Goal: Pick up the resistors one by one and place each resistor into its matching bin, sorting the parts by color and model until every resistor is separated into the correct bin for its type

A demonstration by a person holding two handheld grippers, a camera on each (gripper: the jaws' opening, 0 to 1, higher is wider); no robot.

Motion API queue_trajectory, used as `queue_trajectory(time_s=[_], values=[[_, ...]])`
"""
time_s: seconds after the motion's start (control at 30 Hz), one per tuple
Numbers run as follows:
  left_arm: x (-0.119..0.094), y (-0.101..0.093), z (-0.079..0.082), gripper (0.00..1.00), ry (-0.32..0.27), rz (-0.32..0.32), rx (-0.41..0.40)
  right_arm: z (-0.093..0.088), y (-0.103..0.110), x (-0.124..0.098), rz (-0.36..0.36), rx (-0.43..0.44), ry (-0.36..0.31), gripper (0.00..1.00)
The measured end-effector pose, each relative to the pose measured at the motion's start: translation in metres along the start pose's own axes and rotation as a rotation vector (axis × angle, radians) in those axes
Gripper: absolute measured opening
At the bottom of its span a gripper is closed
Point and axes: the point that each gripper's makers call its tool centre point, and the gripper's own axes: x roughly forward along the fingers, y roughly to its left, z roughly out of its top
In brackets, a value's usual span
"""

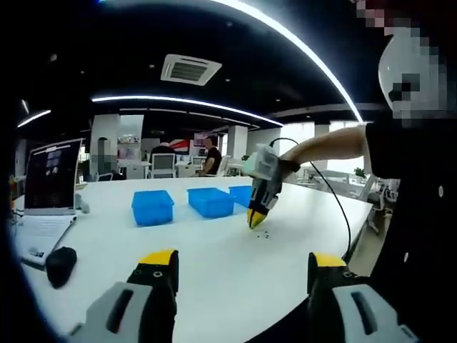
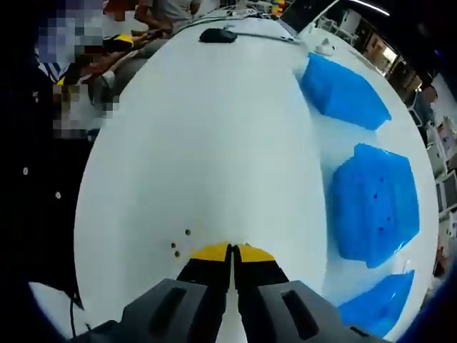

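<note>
Right gripper [image 2: 232,251] fingers closed beside resistors [image 2: 178,245]; blue bins [image 2: 375,204] right.

We count three blue bins [image 2: 376,204] on the white table [image 2: 214,128], and three small dark resistors [image 2: 178,244] lying loose on it. We see one open laptop [image 1: 50,179], one black mouse [image 1: 61,264], and two grippers [image 1: 243,268].

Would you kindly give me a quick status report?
Left gripper open, idle. Right gripper shut, tips at table beside loose resistors. Blue bins unobstructed.
</note>
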Motion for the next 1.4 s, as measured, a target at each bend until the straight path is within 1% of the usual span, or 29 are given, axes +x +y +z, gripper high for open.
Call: queue_trajectory(time_s=[0.1, 0.2, 0.23, 0.27, 0.33, 0.4, 0.43, 0.5, 0.53, 0.57, 0.6, 0.67, 0.7, 0.73, 0.77, 0.8, 0.87, 0.9, 0.93, 0.97, 1.03, 1.1, 1.17, 1.27, 1.4], values=[[0.000, 0.001, 0.001, 0.74, 0.000, 0.001, -0.001, 0.018, -0.001, -0.028, -0.020, 0.088, -0.139, 0.05], [0.003, 0.002, 0.004, 0.74, -0.009, -0.002, 0.000, 0.024, -0.001, -0.049, -0.042, 0.140, -0.230, 0.05], [0.005, 0.002, 0.006, 0.74, -0.011, -0.003, 0.002, 0.025, -0.002, -0.063, -0.070, 0.174, -0.288, 0.05], [0.006, 0.002, 0.007, 0.74, -0.014, -0.005, 0.003, 0.025, -0.002, -0.073, -0.086, 0.200, -0.330, 0.05], [0.010, 0.003, 0.010, 0.74, -0.019, -0.010, 0.000, 0.025, 0.001, -0.095, -0.121, 0.233, -0.432, 0.05], [0.014, 0.003, 0.011, 0.74, -0.021, -0.014, 0.000, 0.018, 0.000, -0.117, -0.192, 0.288, -0.517, 0.05], [0.017, 0.004, 0.012, 0.74, -0.023, -0.018, 0.002, 0.015, 0.000, -0.129, -0.229, 0.310, -0.570, 0.05], [0.023, 0.003, 0.014, 0.74, -0.025, -0.030, 0.000, 0.006, 0.002, -0.151, -0.295, 0.380, -0.660, 0.05], [0.027, 0.002, 0.015, 0.74, -0.022, -0.038, 0.002, 0.000, 0.005, -0.164, -0.345, 0.406, -0.721, 0.05], [0.028, 0.001, 0.016, 0.74, -0.020, -0.043, 0.006, -0.008, 0.007, -0.173, -0.386, 0.426, -0.756, 0.05], [0.030, 0.000, 0.019, 0.74, -0.019, -0.048, 0.011, -0.016, 0.010, -0.181, -0.437, 0.442, -0.787, 0.05], [0.033, -0.002, 0.024, 0.74, -0.020, -0.059, 0.019, -0.028, 0.017, -0.192, -0.504, 0.473, -0.841, 0.05], [0.034, -0.002, 0.027, 0.74, -0.022, -0.063, 0.023, -0.036, 0.022, -0.197, -0.557, 0.492, -0.873, 0.05], [0.035, -0.003, 0.029, 0.74, -0.023, -0.067, 0.024, -0.044, 0.028, -0.203, -0.603, 0.519, -0.912, 0.05], [0.036, -0.003, 0.031, 0.74, -0.025, -0.069, 0.025, -0.055, 0.038, -0.207, -0.658, 0.566, -0.957, 0.05], [0.038, -0.003, 0.032, 0.74, -0.025, -0.069, 0.025, -0.064, 0.046, -0.209, -0.705, 0.589, -0.985, 0.05], [0.042, -0.003, 0.034, 0.74, -0.020, -0.067, 0.034, -0.083, 0.063, -0.209, -0.805, 0.612, -0.994, 0.05], [0.044, -0.003, 0.035, 0.74, -0.018, -0.070, 0.035, -0.092, 0.072, -0.208, -0.853, 0.619, -0.988, 0.05], [0.046, -0.005, 0.036, 0.74, -0.016, -0.074, 0.033, -0.097, 0.077, -0.208, -0.876, 0.628, -0.985, 0.05], [0.048, -0.007, 0.037, 0.74, -0.014, -0.080, 0.031, -0.102, 0.085, -0.209, -0.901, 0.648, -0.997, 0.05], [0.052, -0.009, 0.038, 0.74, -0.004, -0.091, 0.042, -0.107, 0.098, -0.212, -0.912, 0.692, -1.038, 0.05], [0.054, -0.011, 0.039, 0.74, 0.000, -0.095, 0.048, -0.110, 0.105, -0.216, -0.928, 0.696, -1.042, 0.05], [0.056, -0.013, 0.041, 0.74, -0.002, -0.099, 0.051, -0.112, 0.104, -0.223, -0.948, 0.685, -1.046, 0.05], [0.056, -0.017, 0.043, 0.74, -0.004, -0.097, 0.061, -0.113, 0.092, -0.233, -0.957, 0.672, -1.060, 0.05], [0.050, -0.019, 0.043, 0.74, -0.010, -0.081, 0.061, -0.110, 0.057, -0.239, -0.945, 0.649, -1.053, 0.05]])
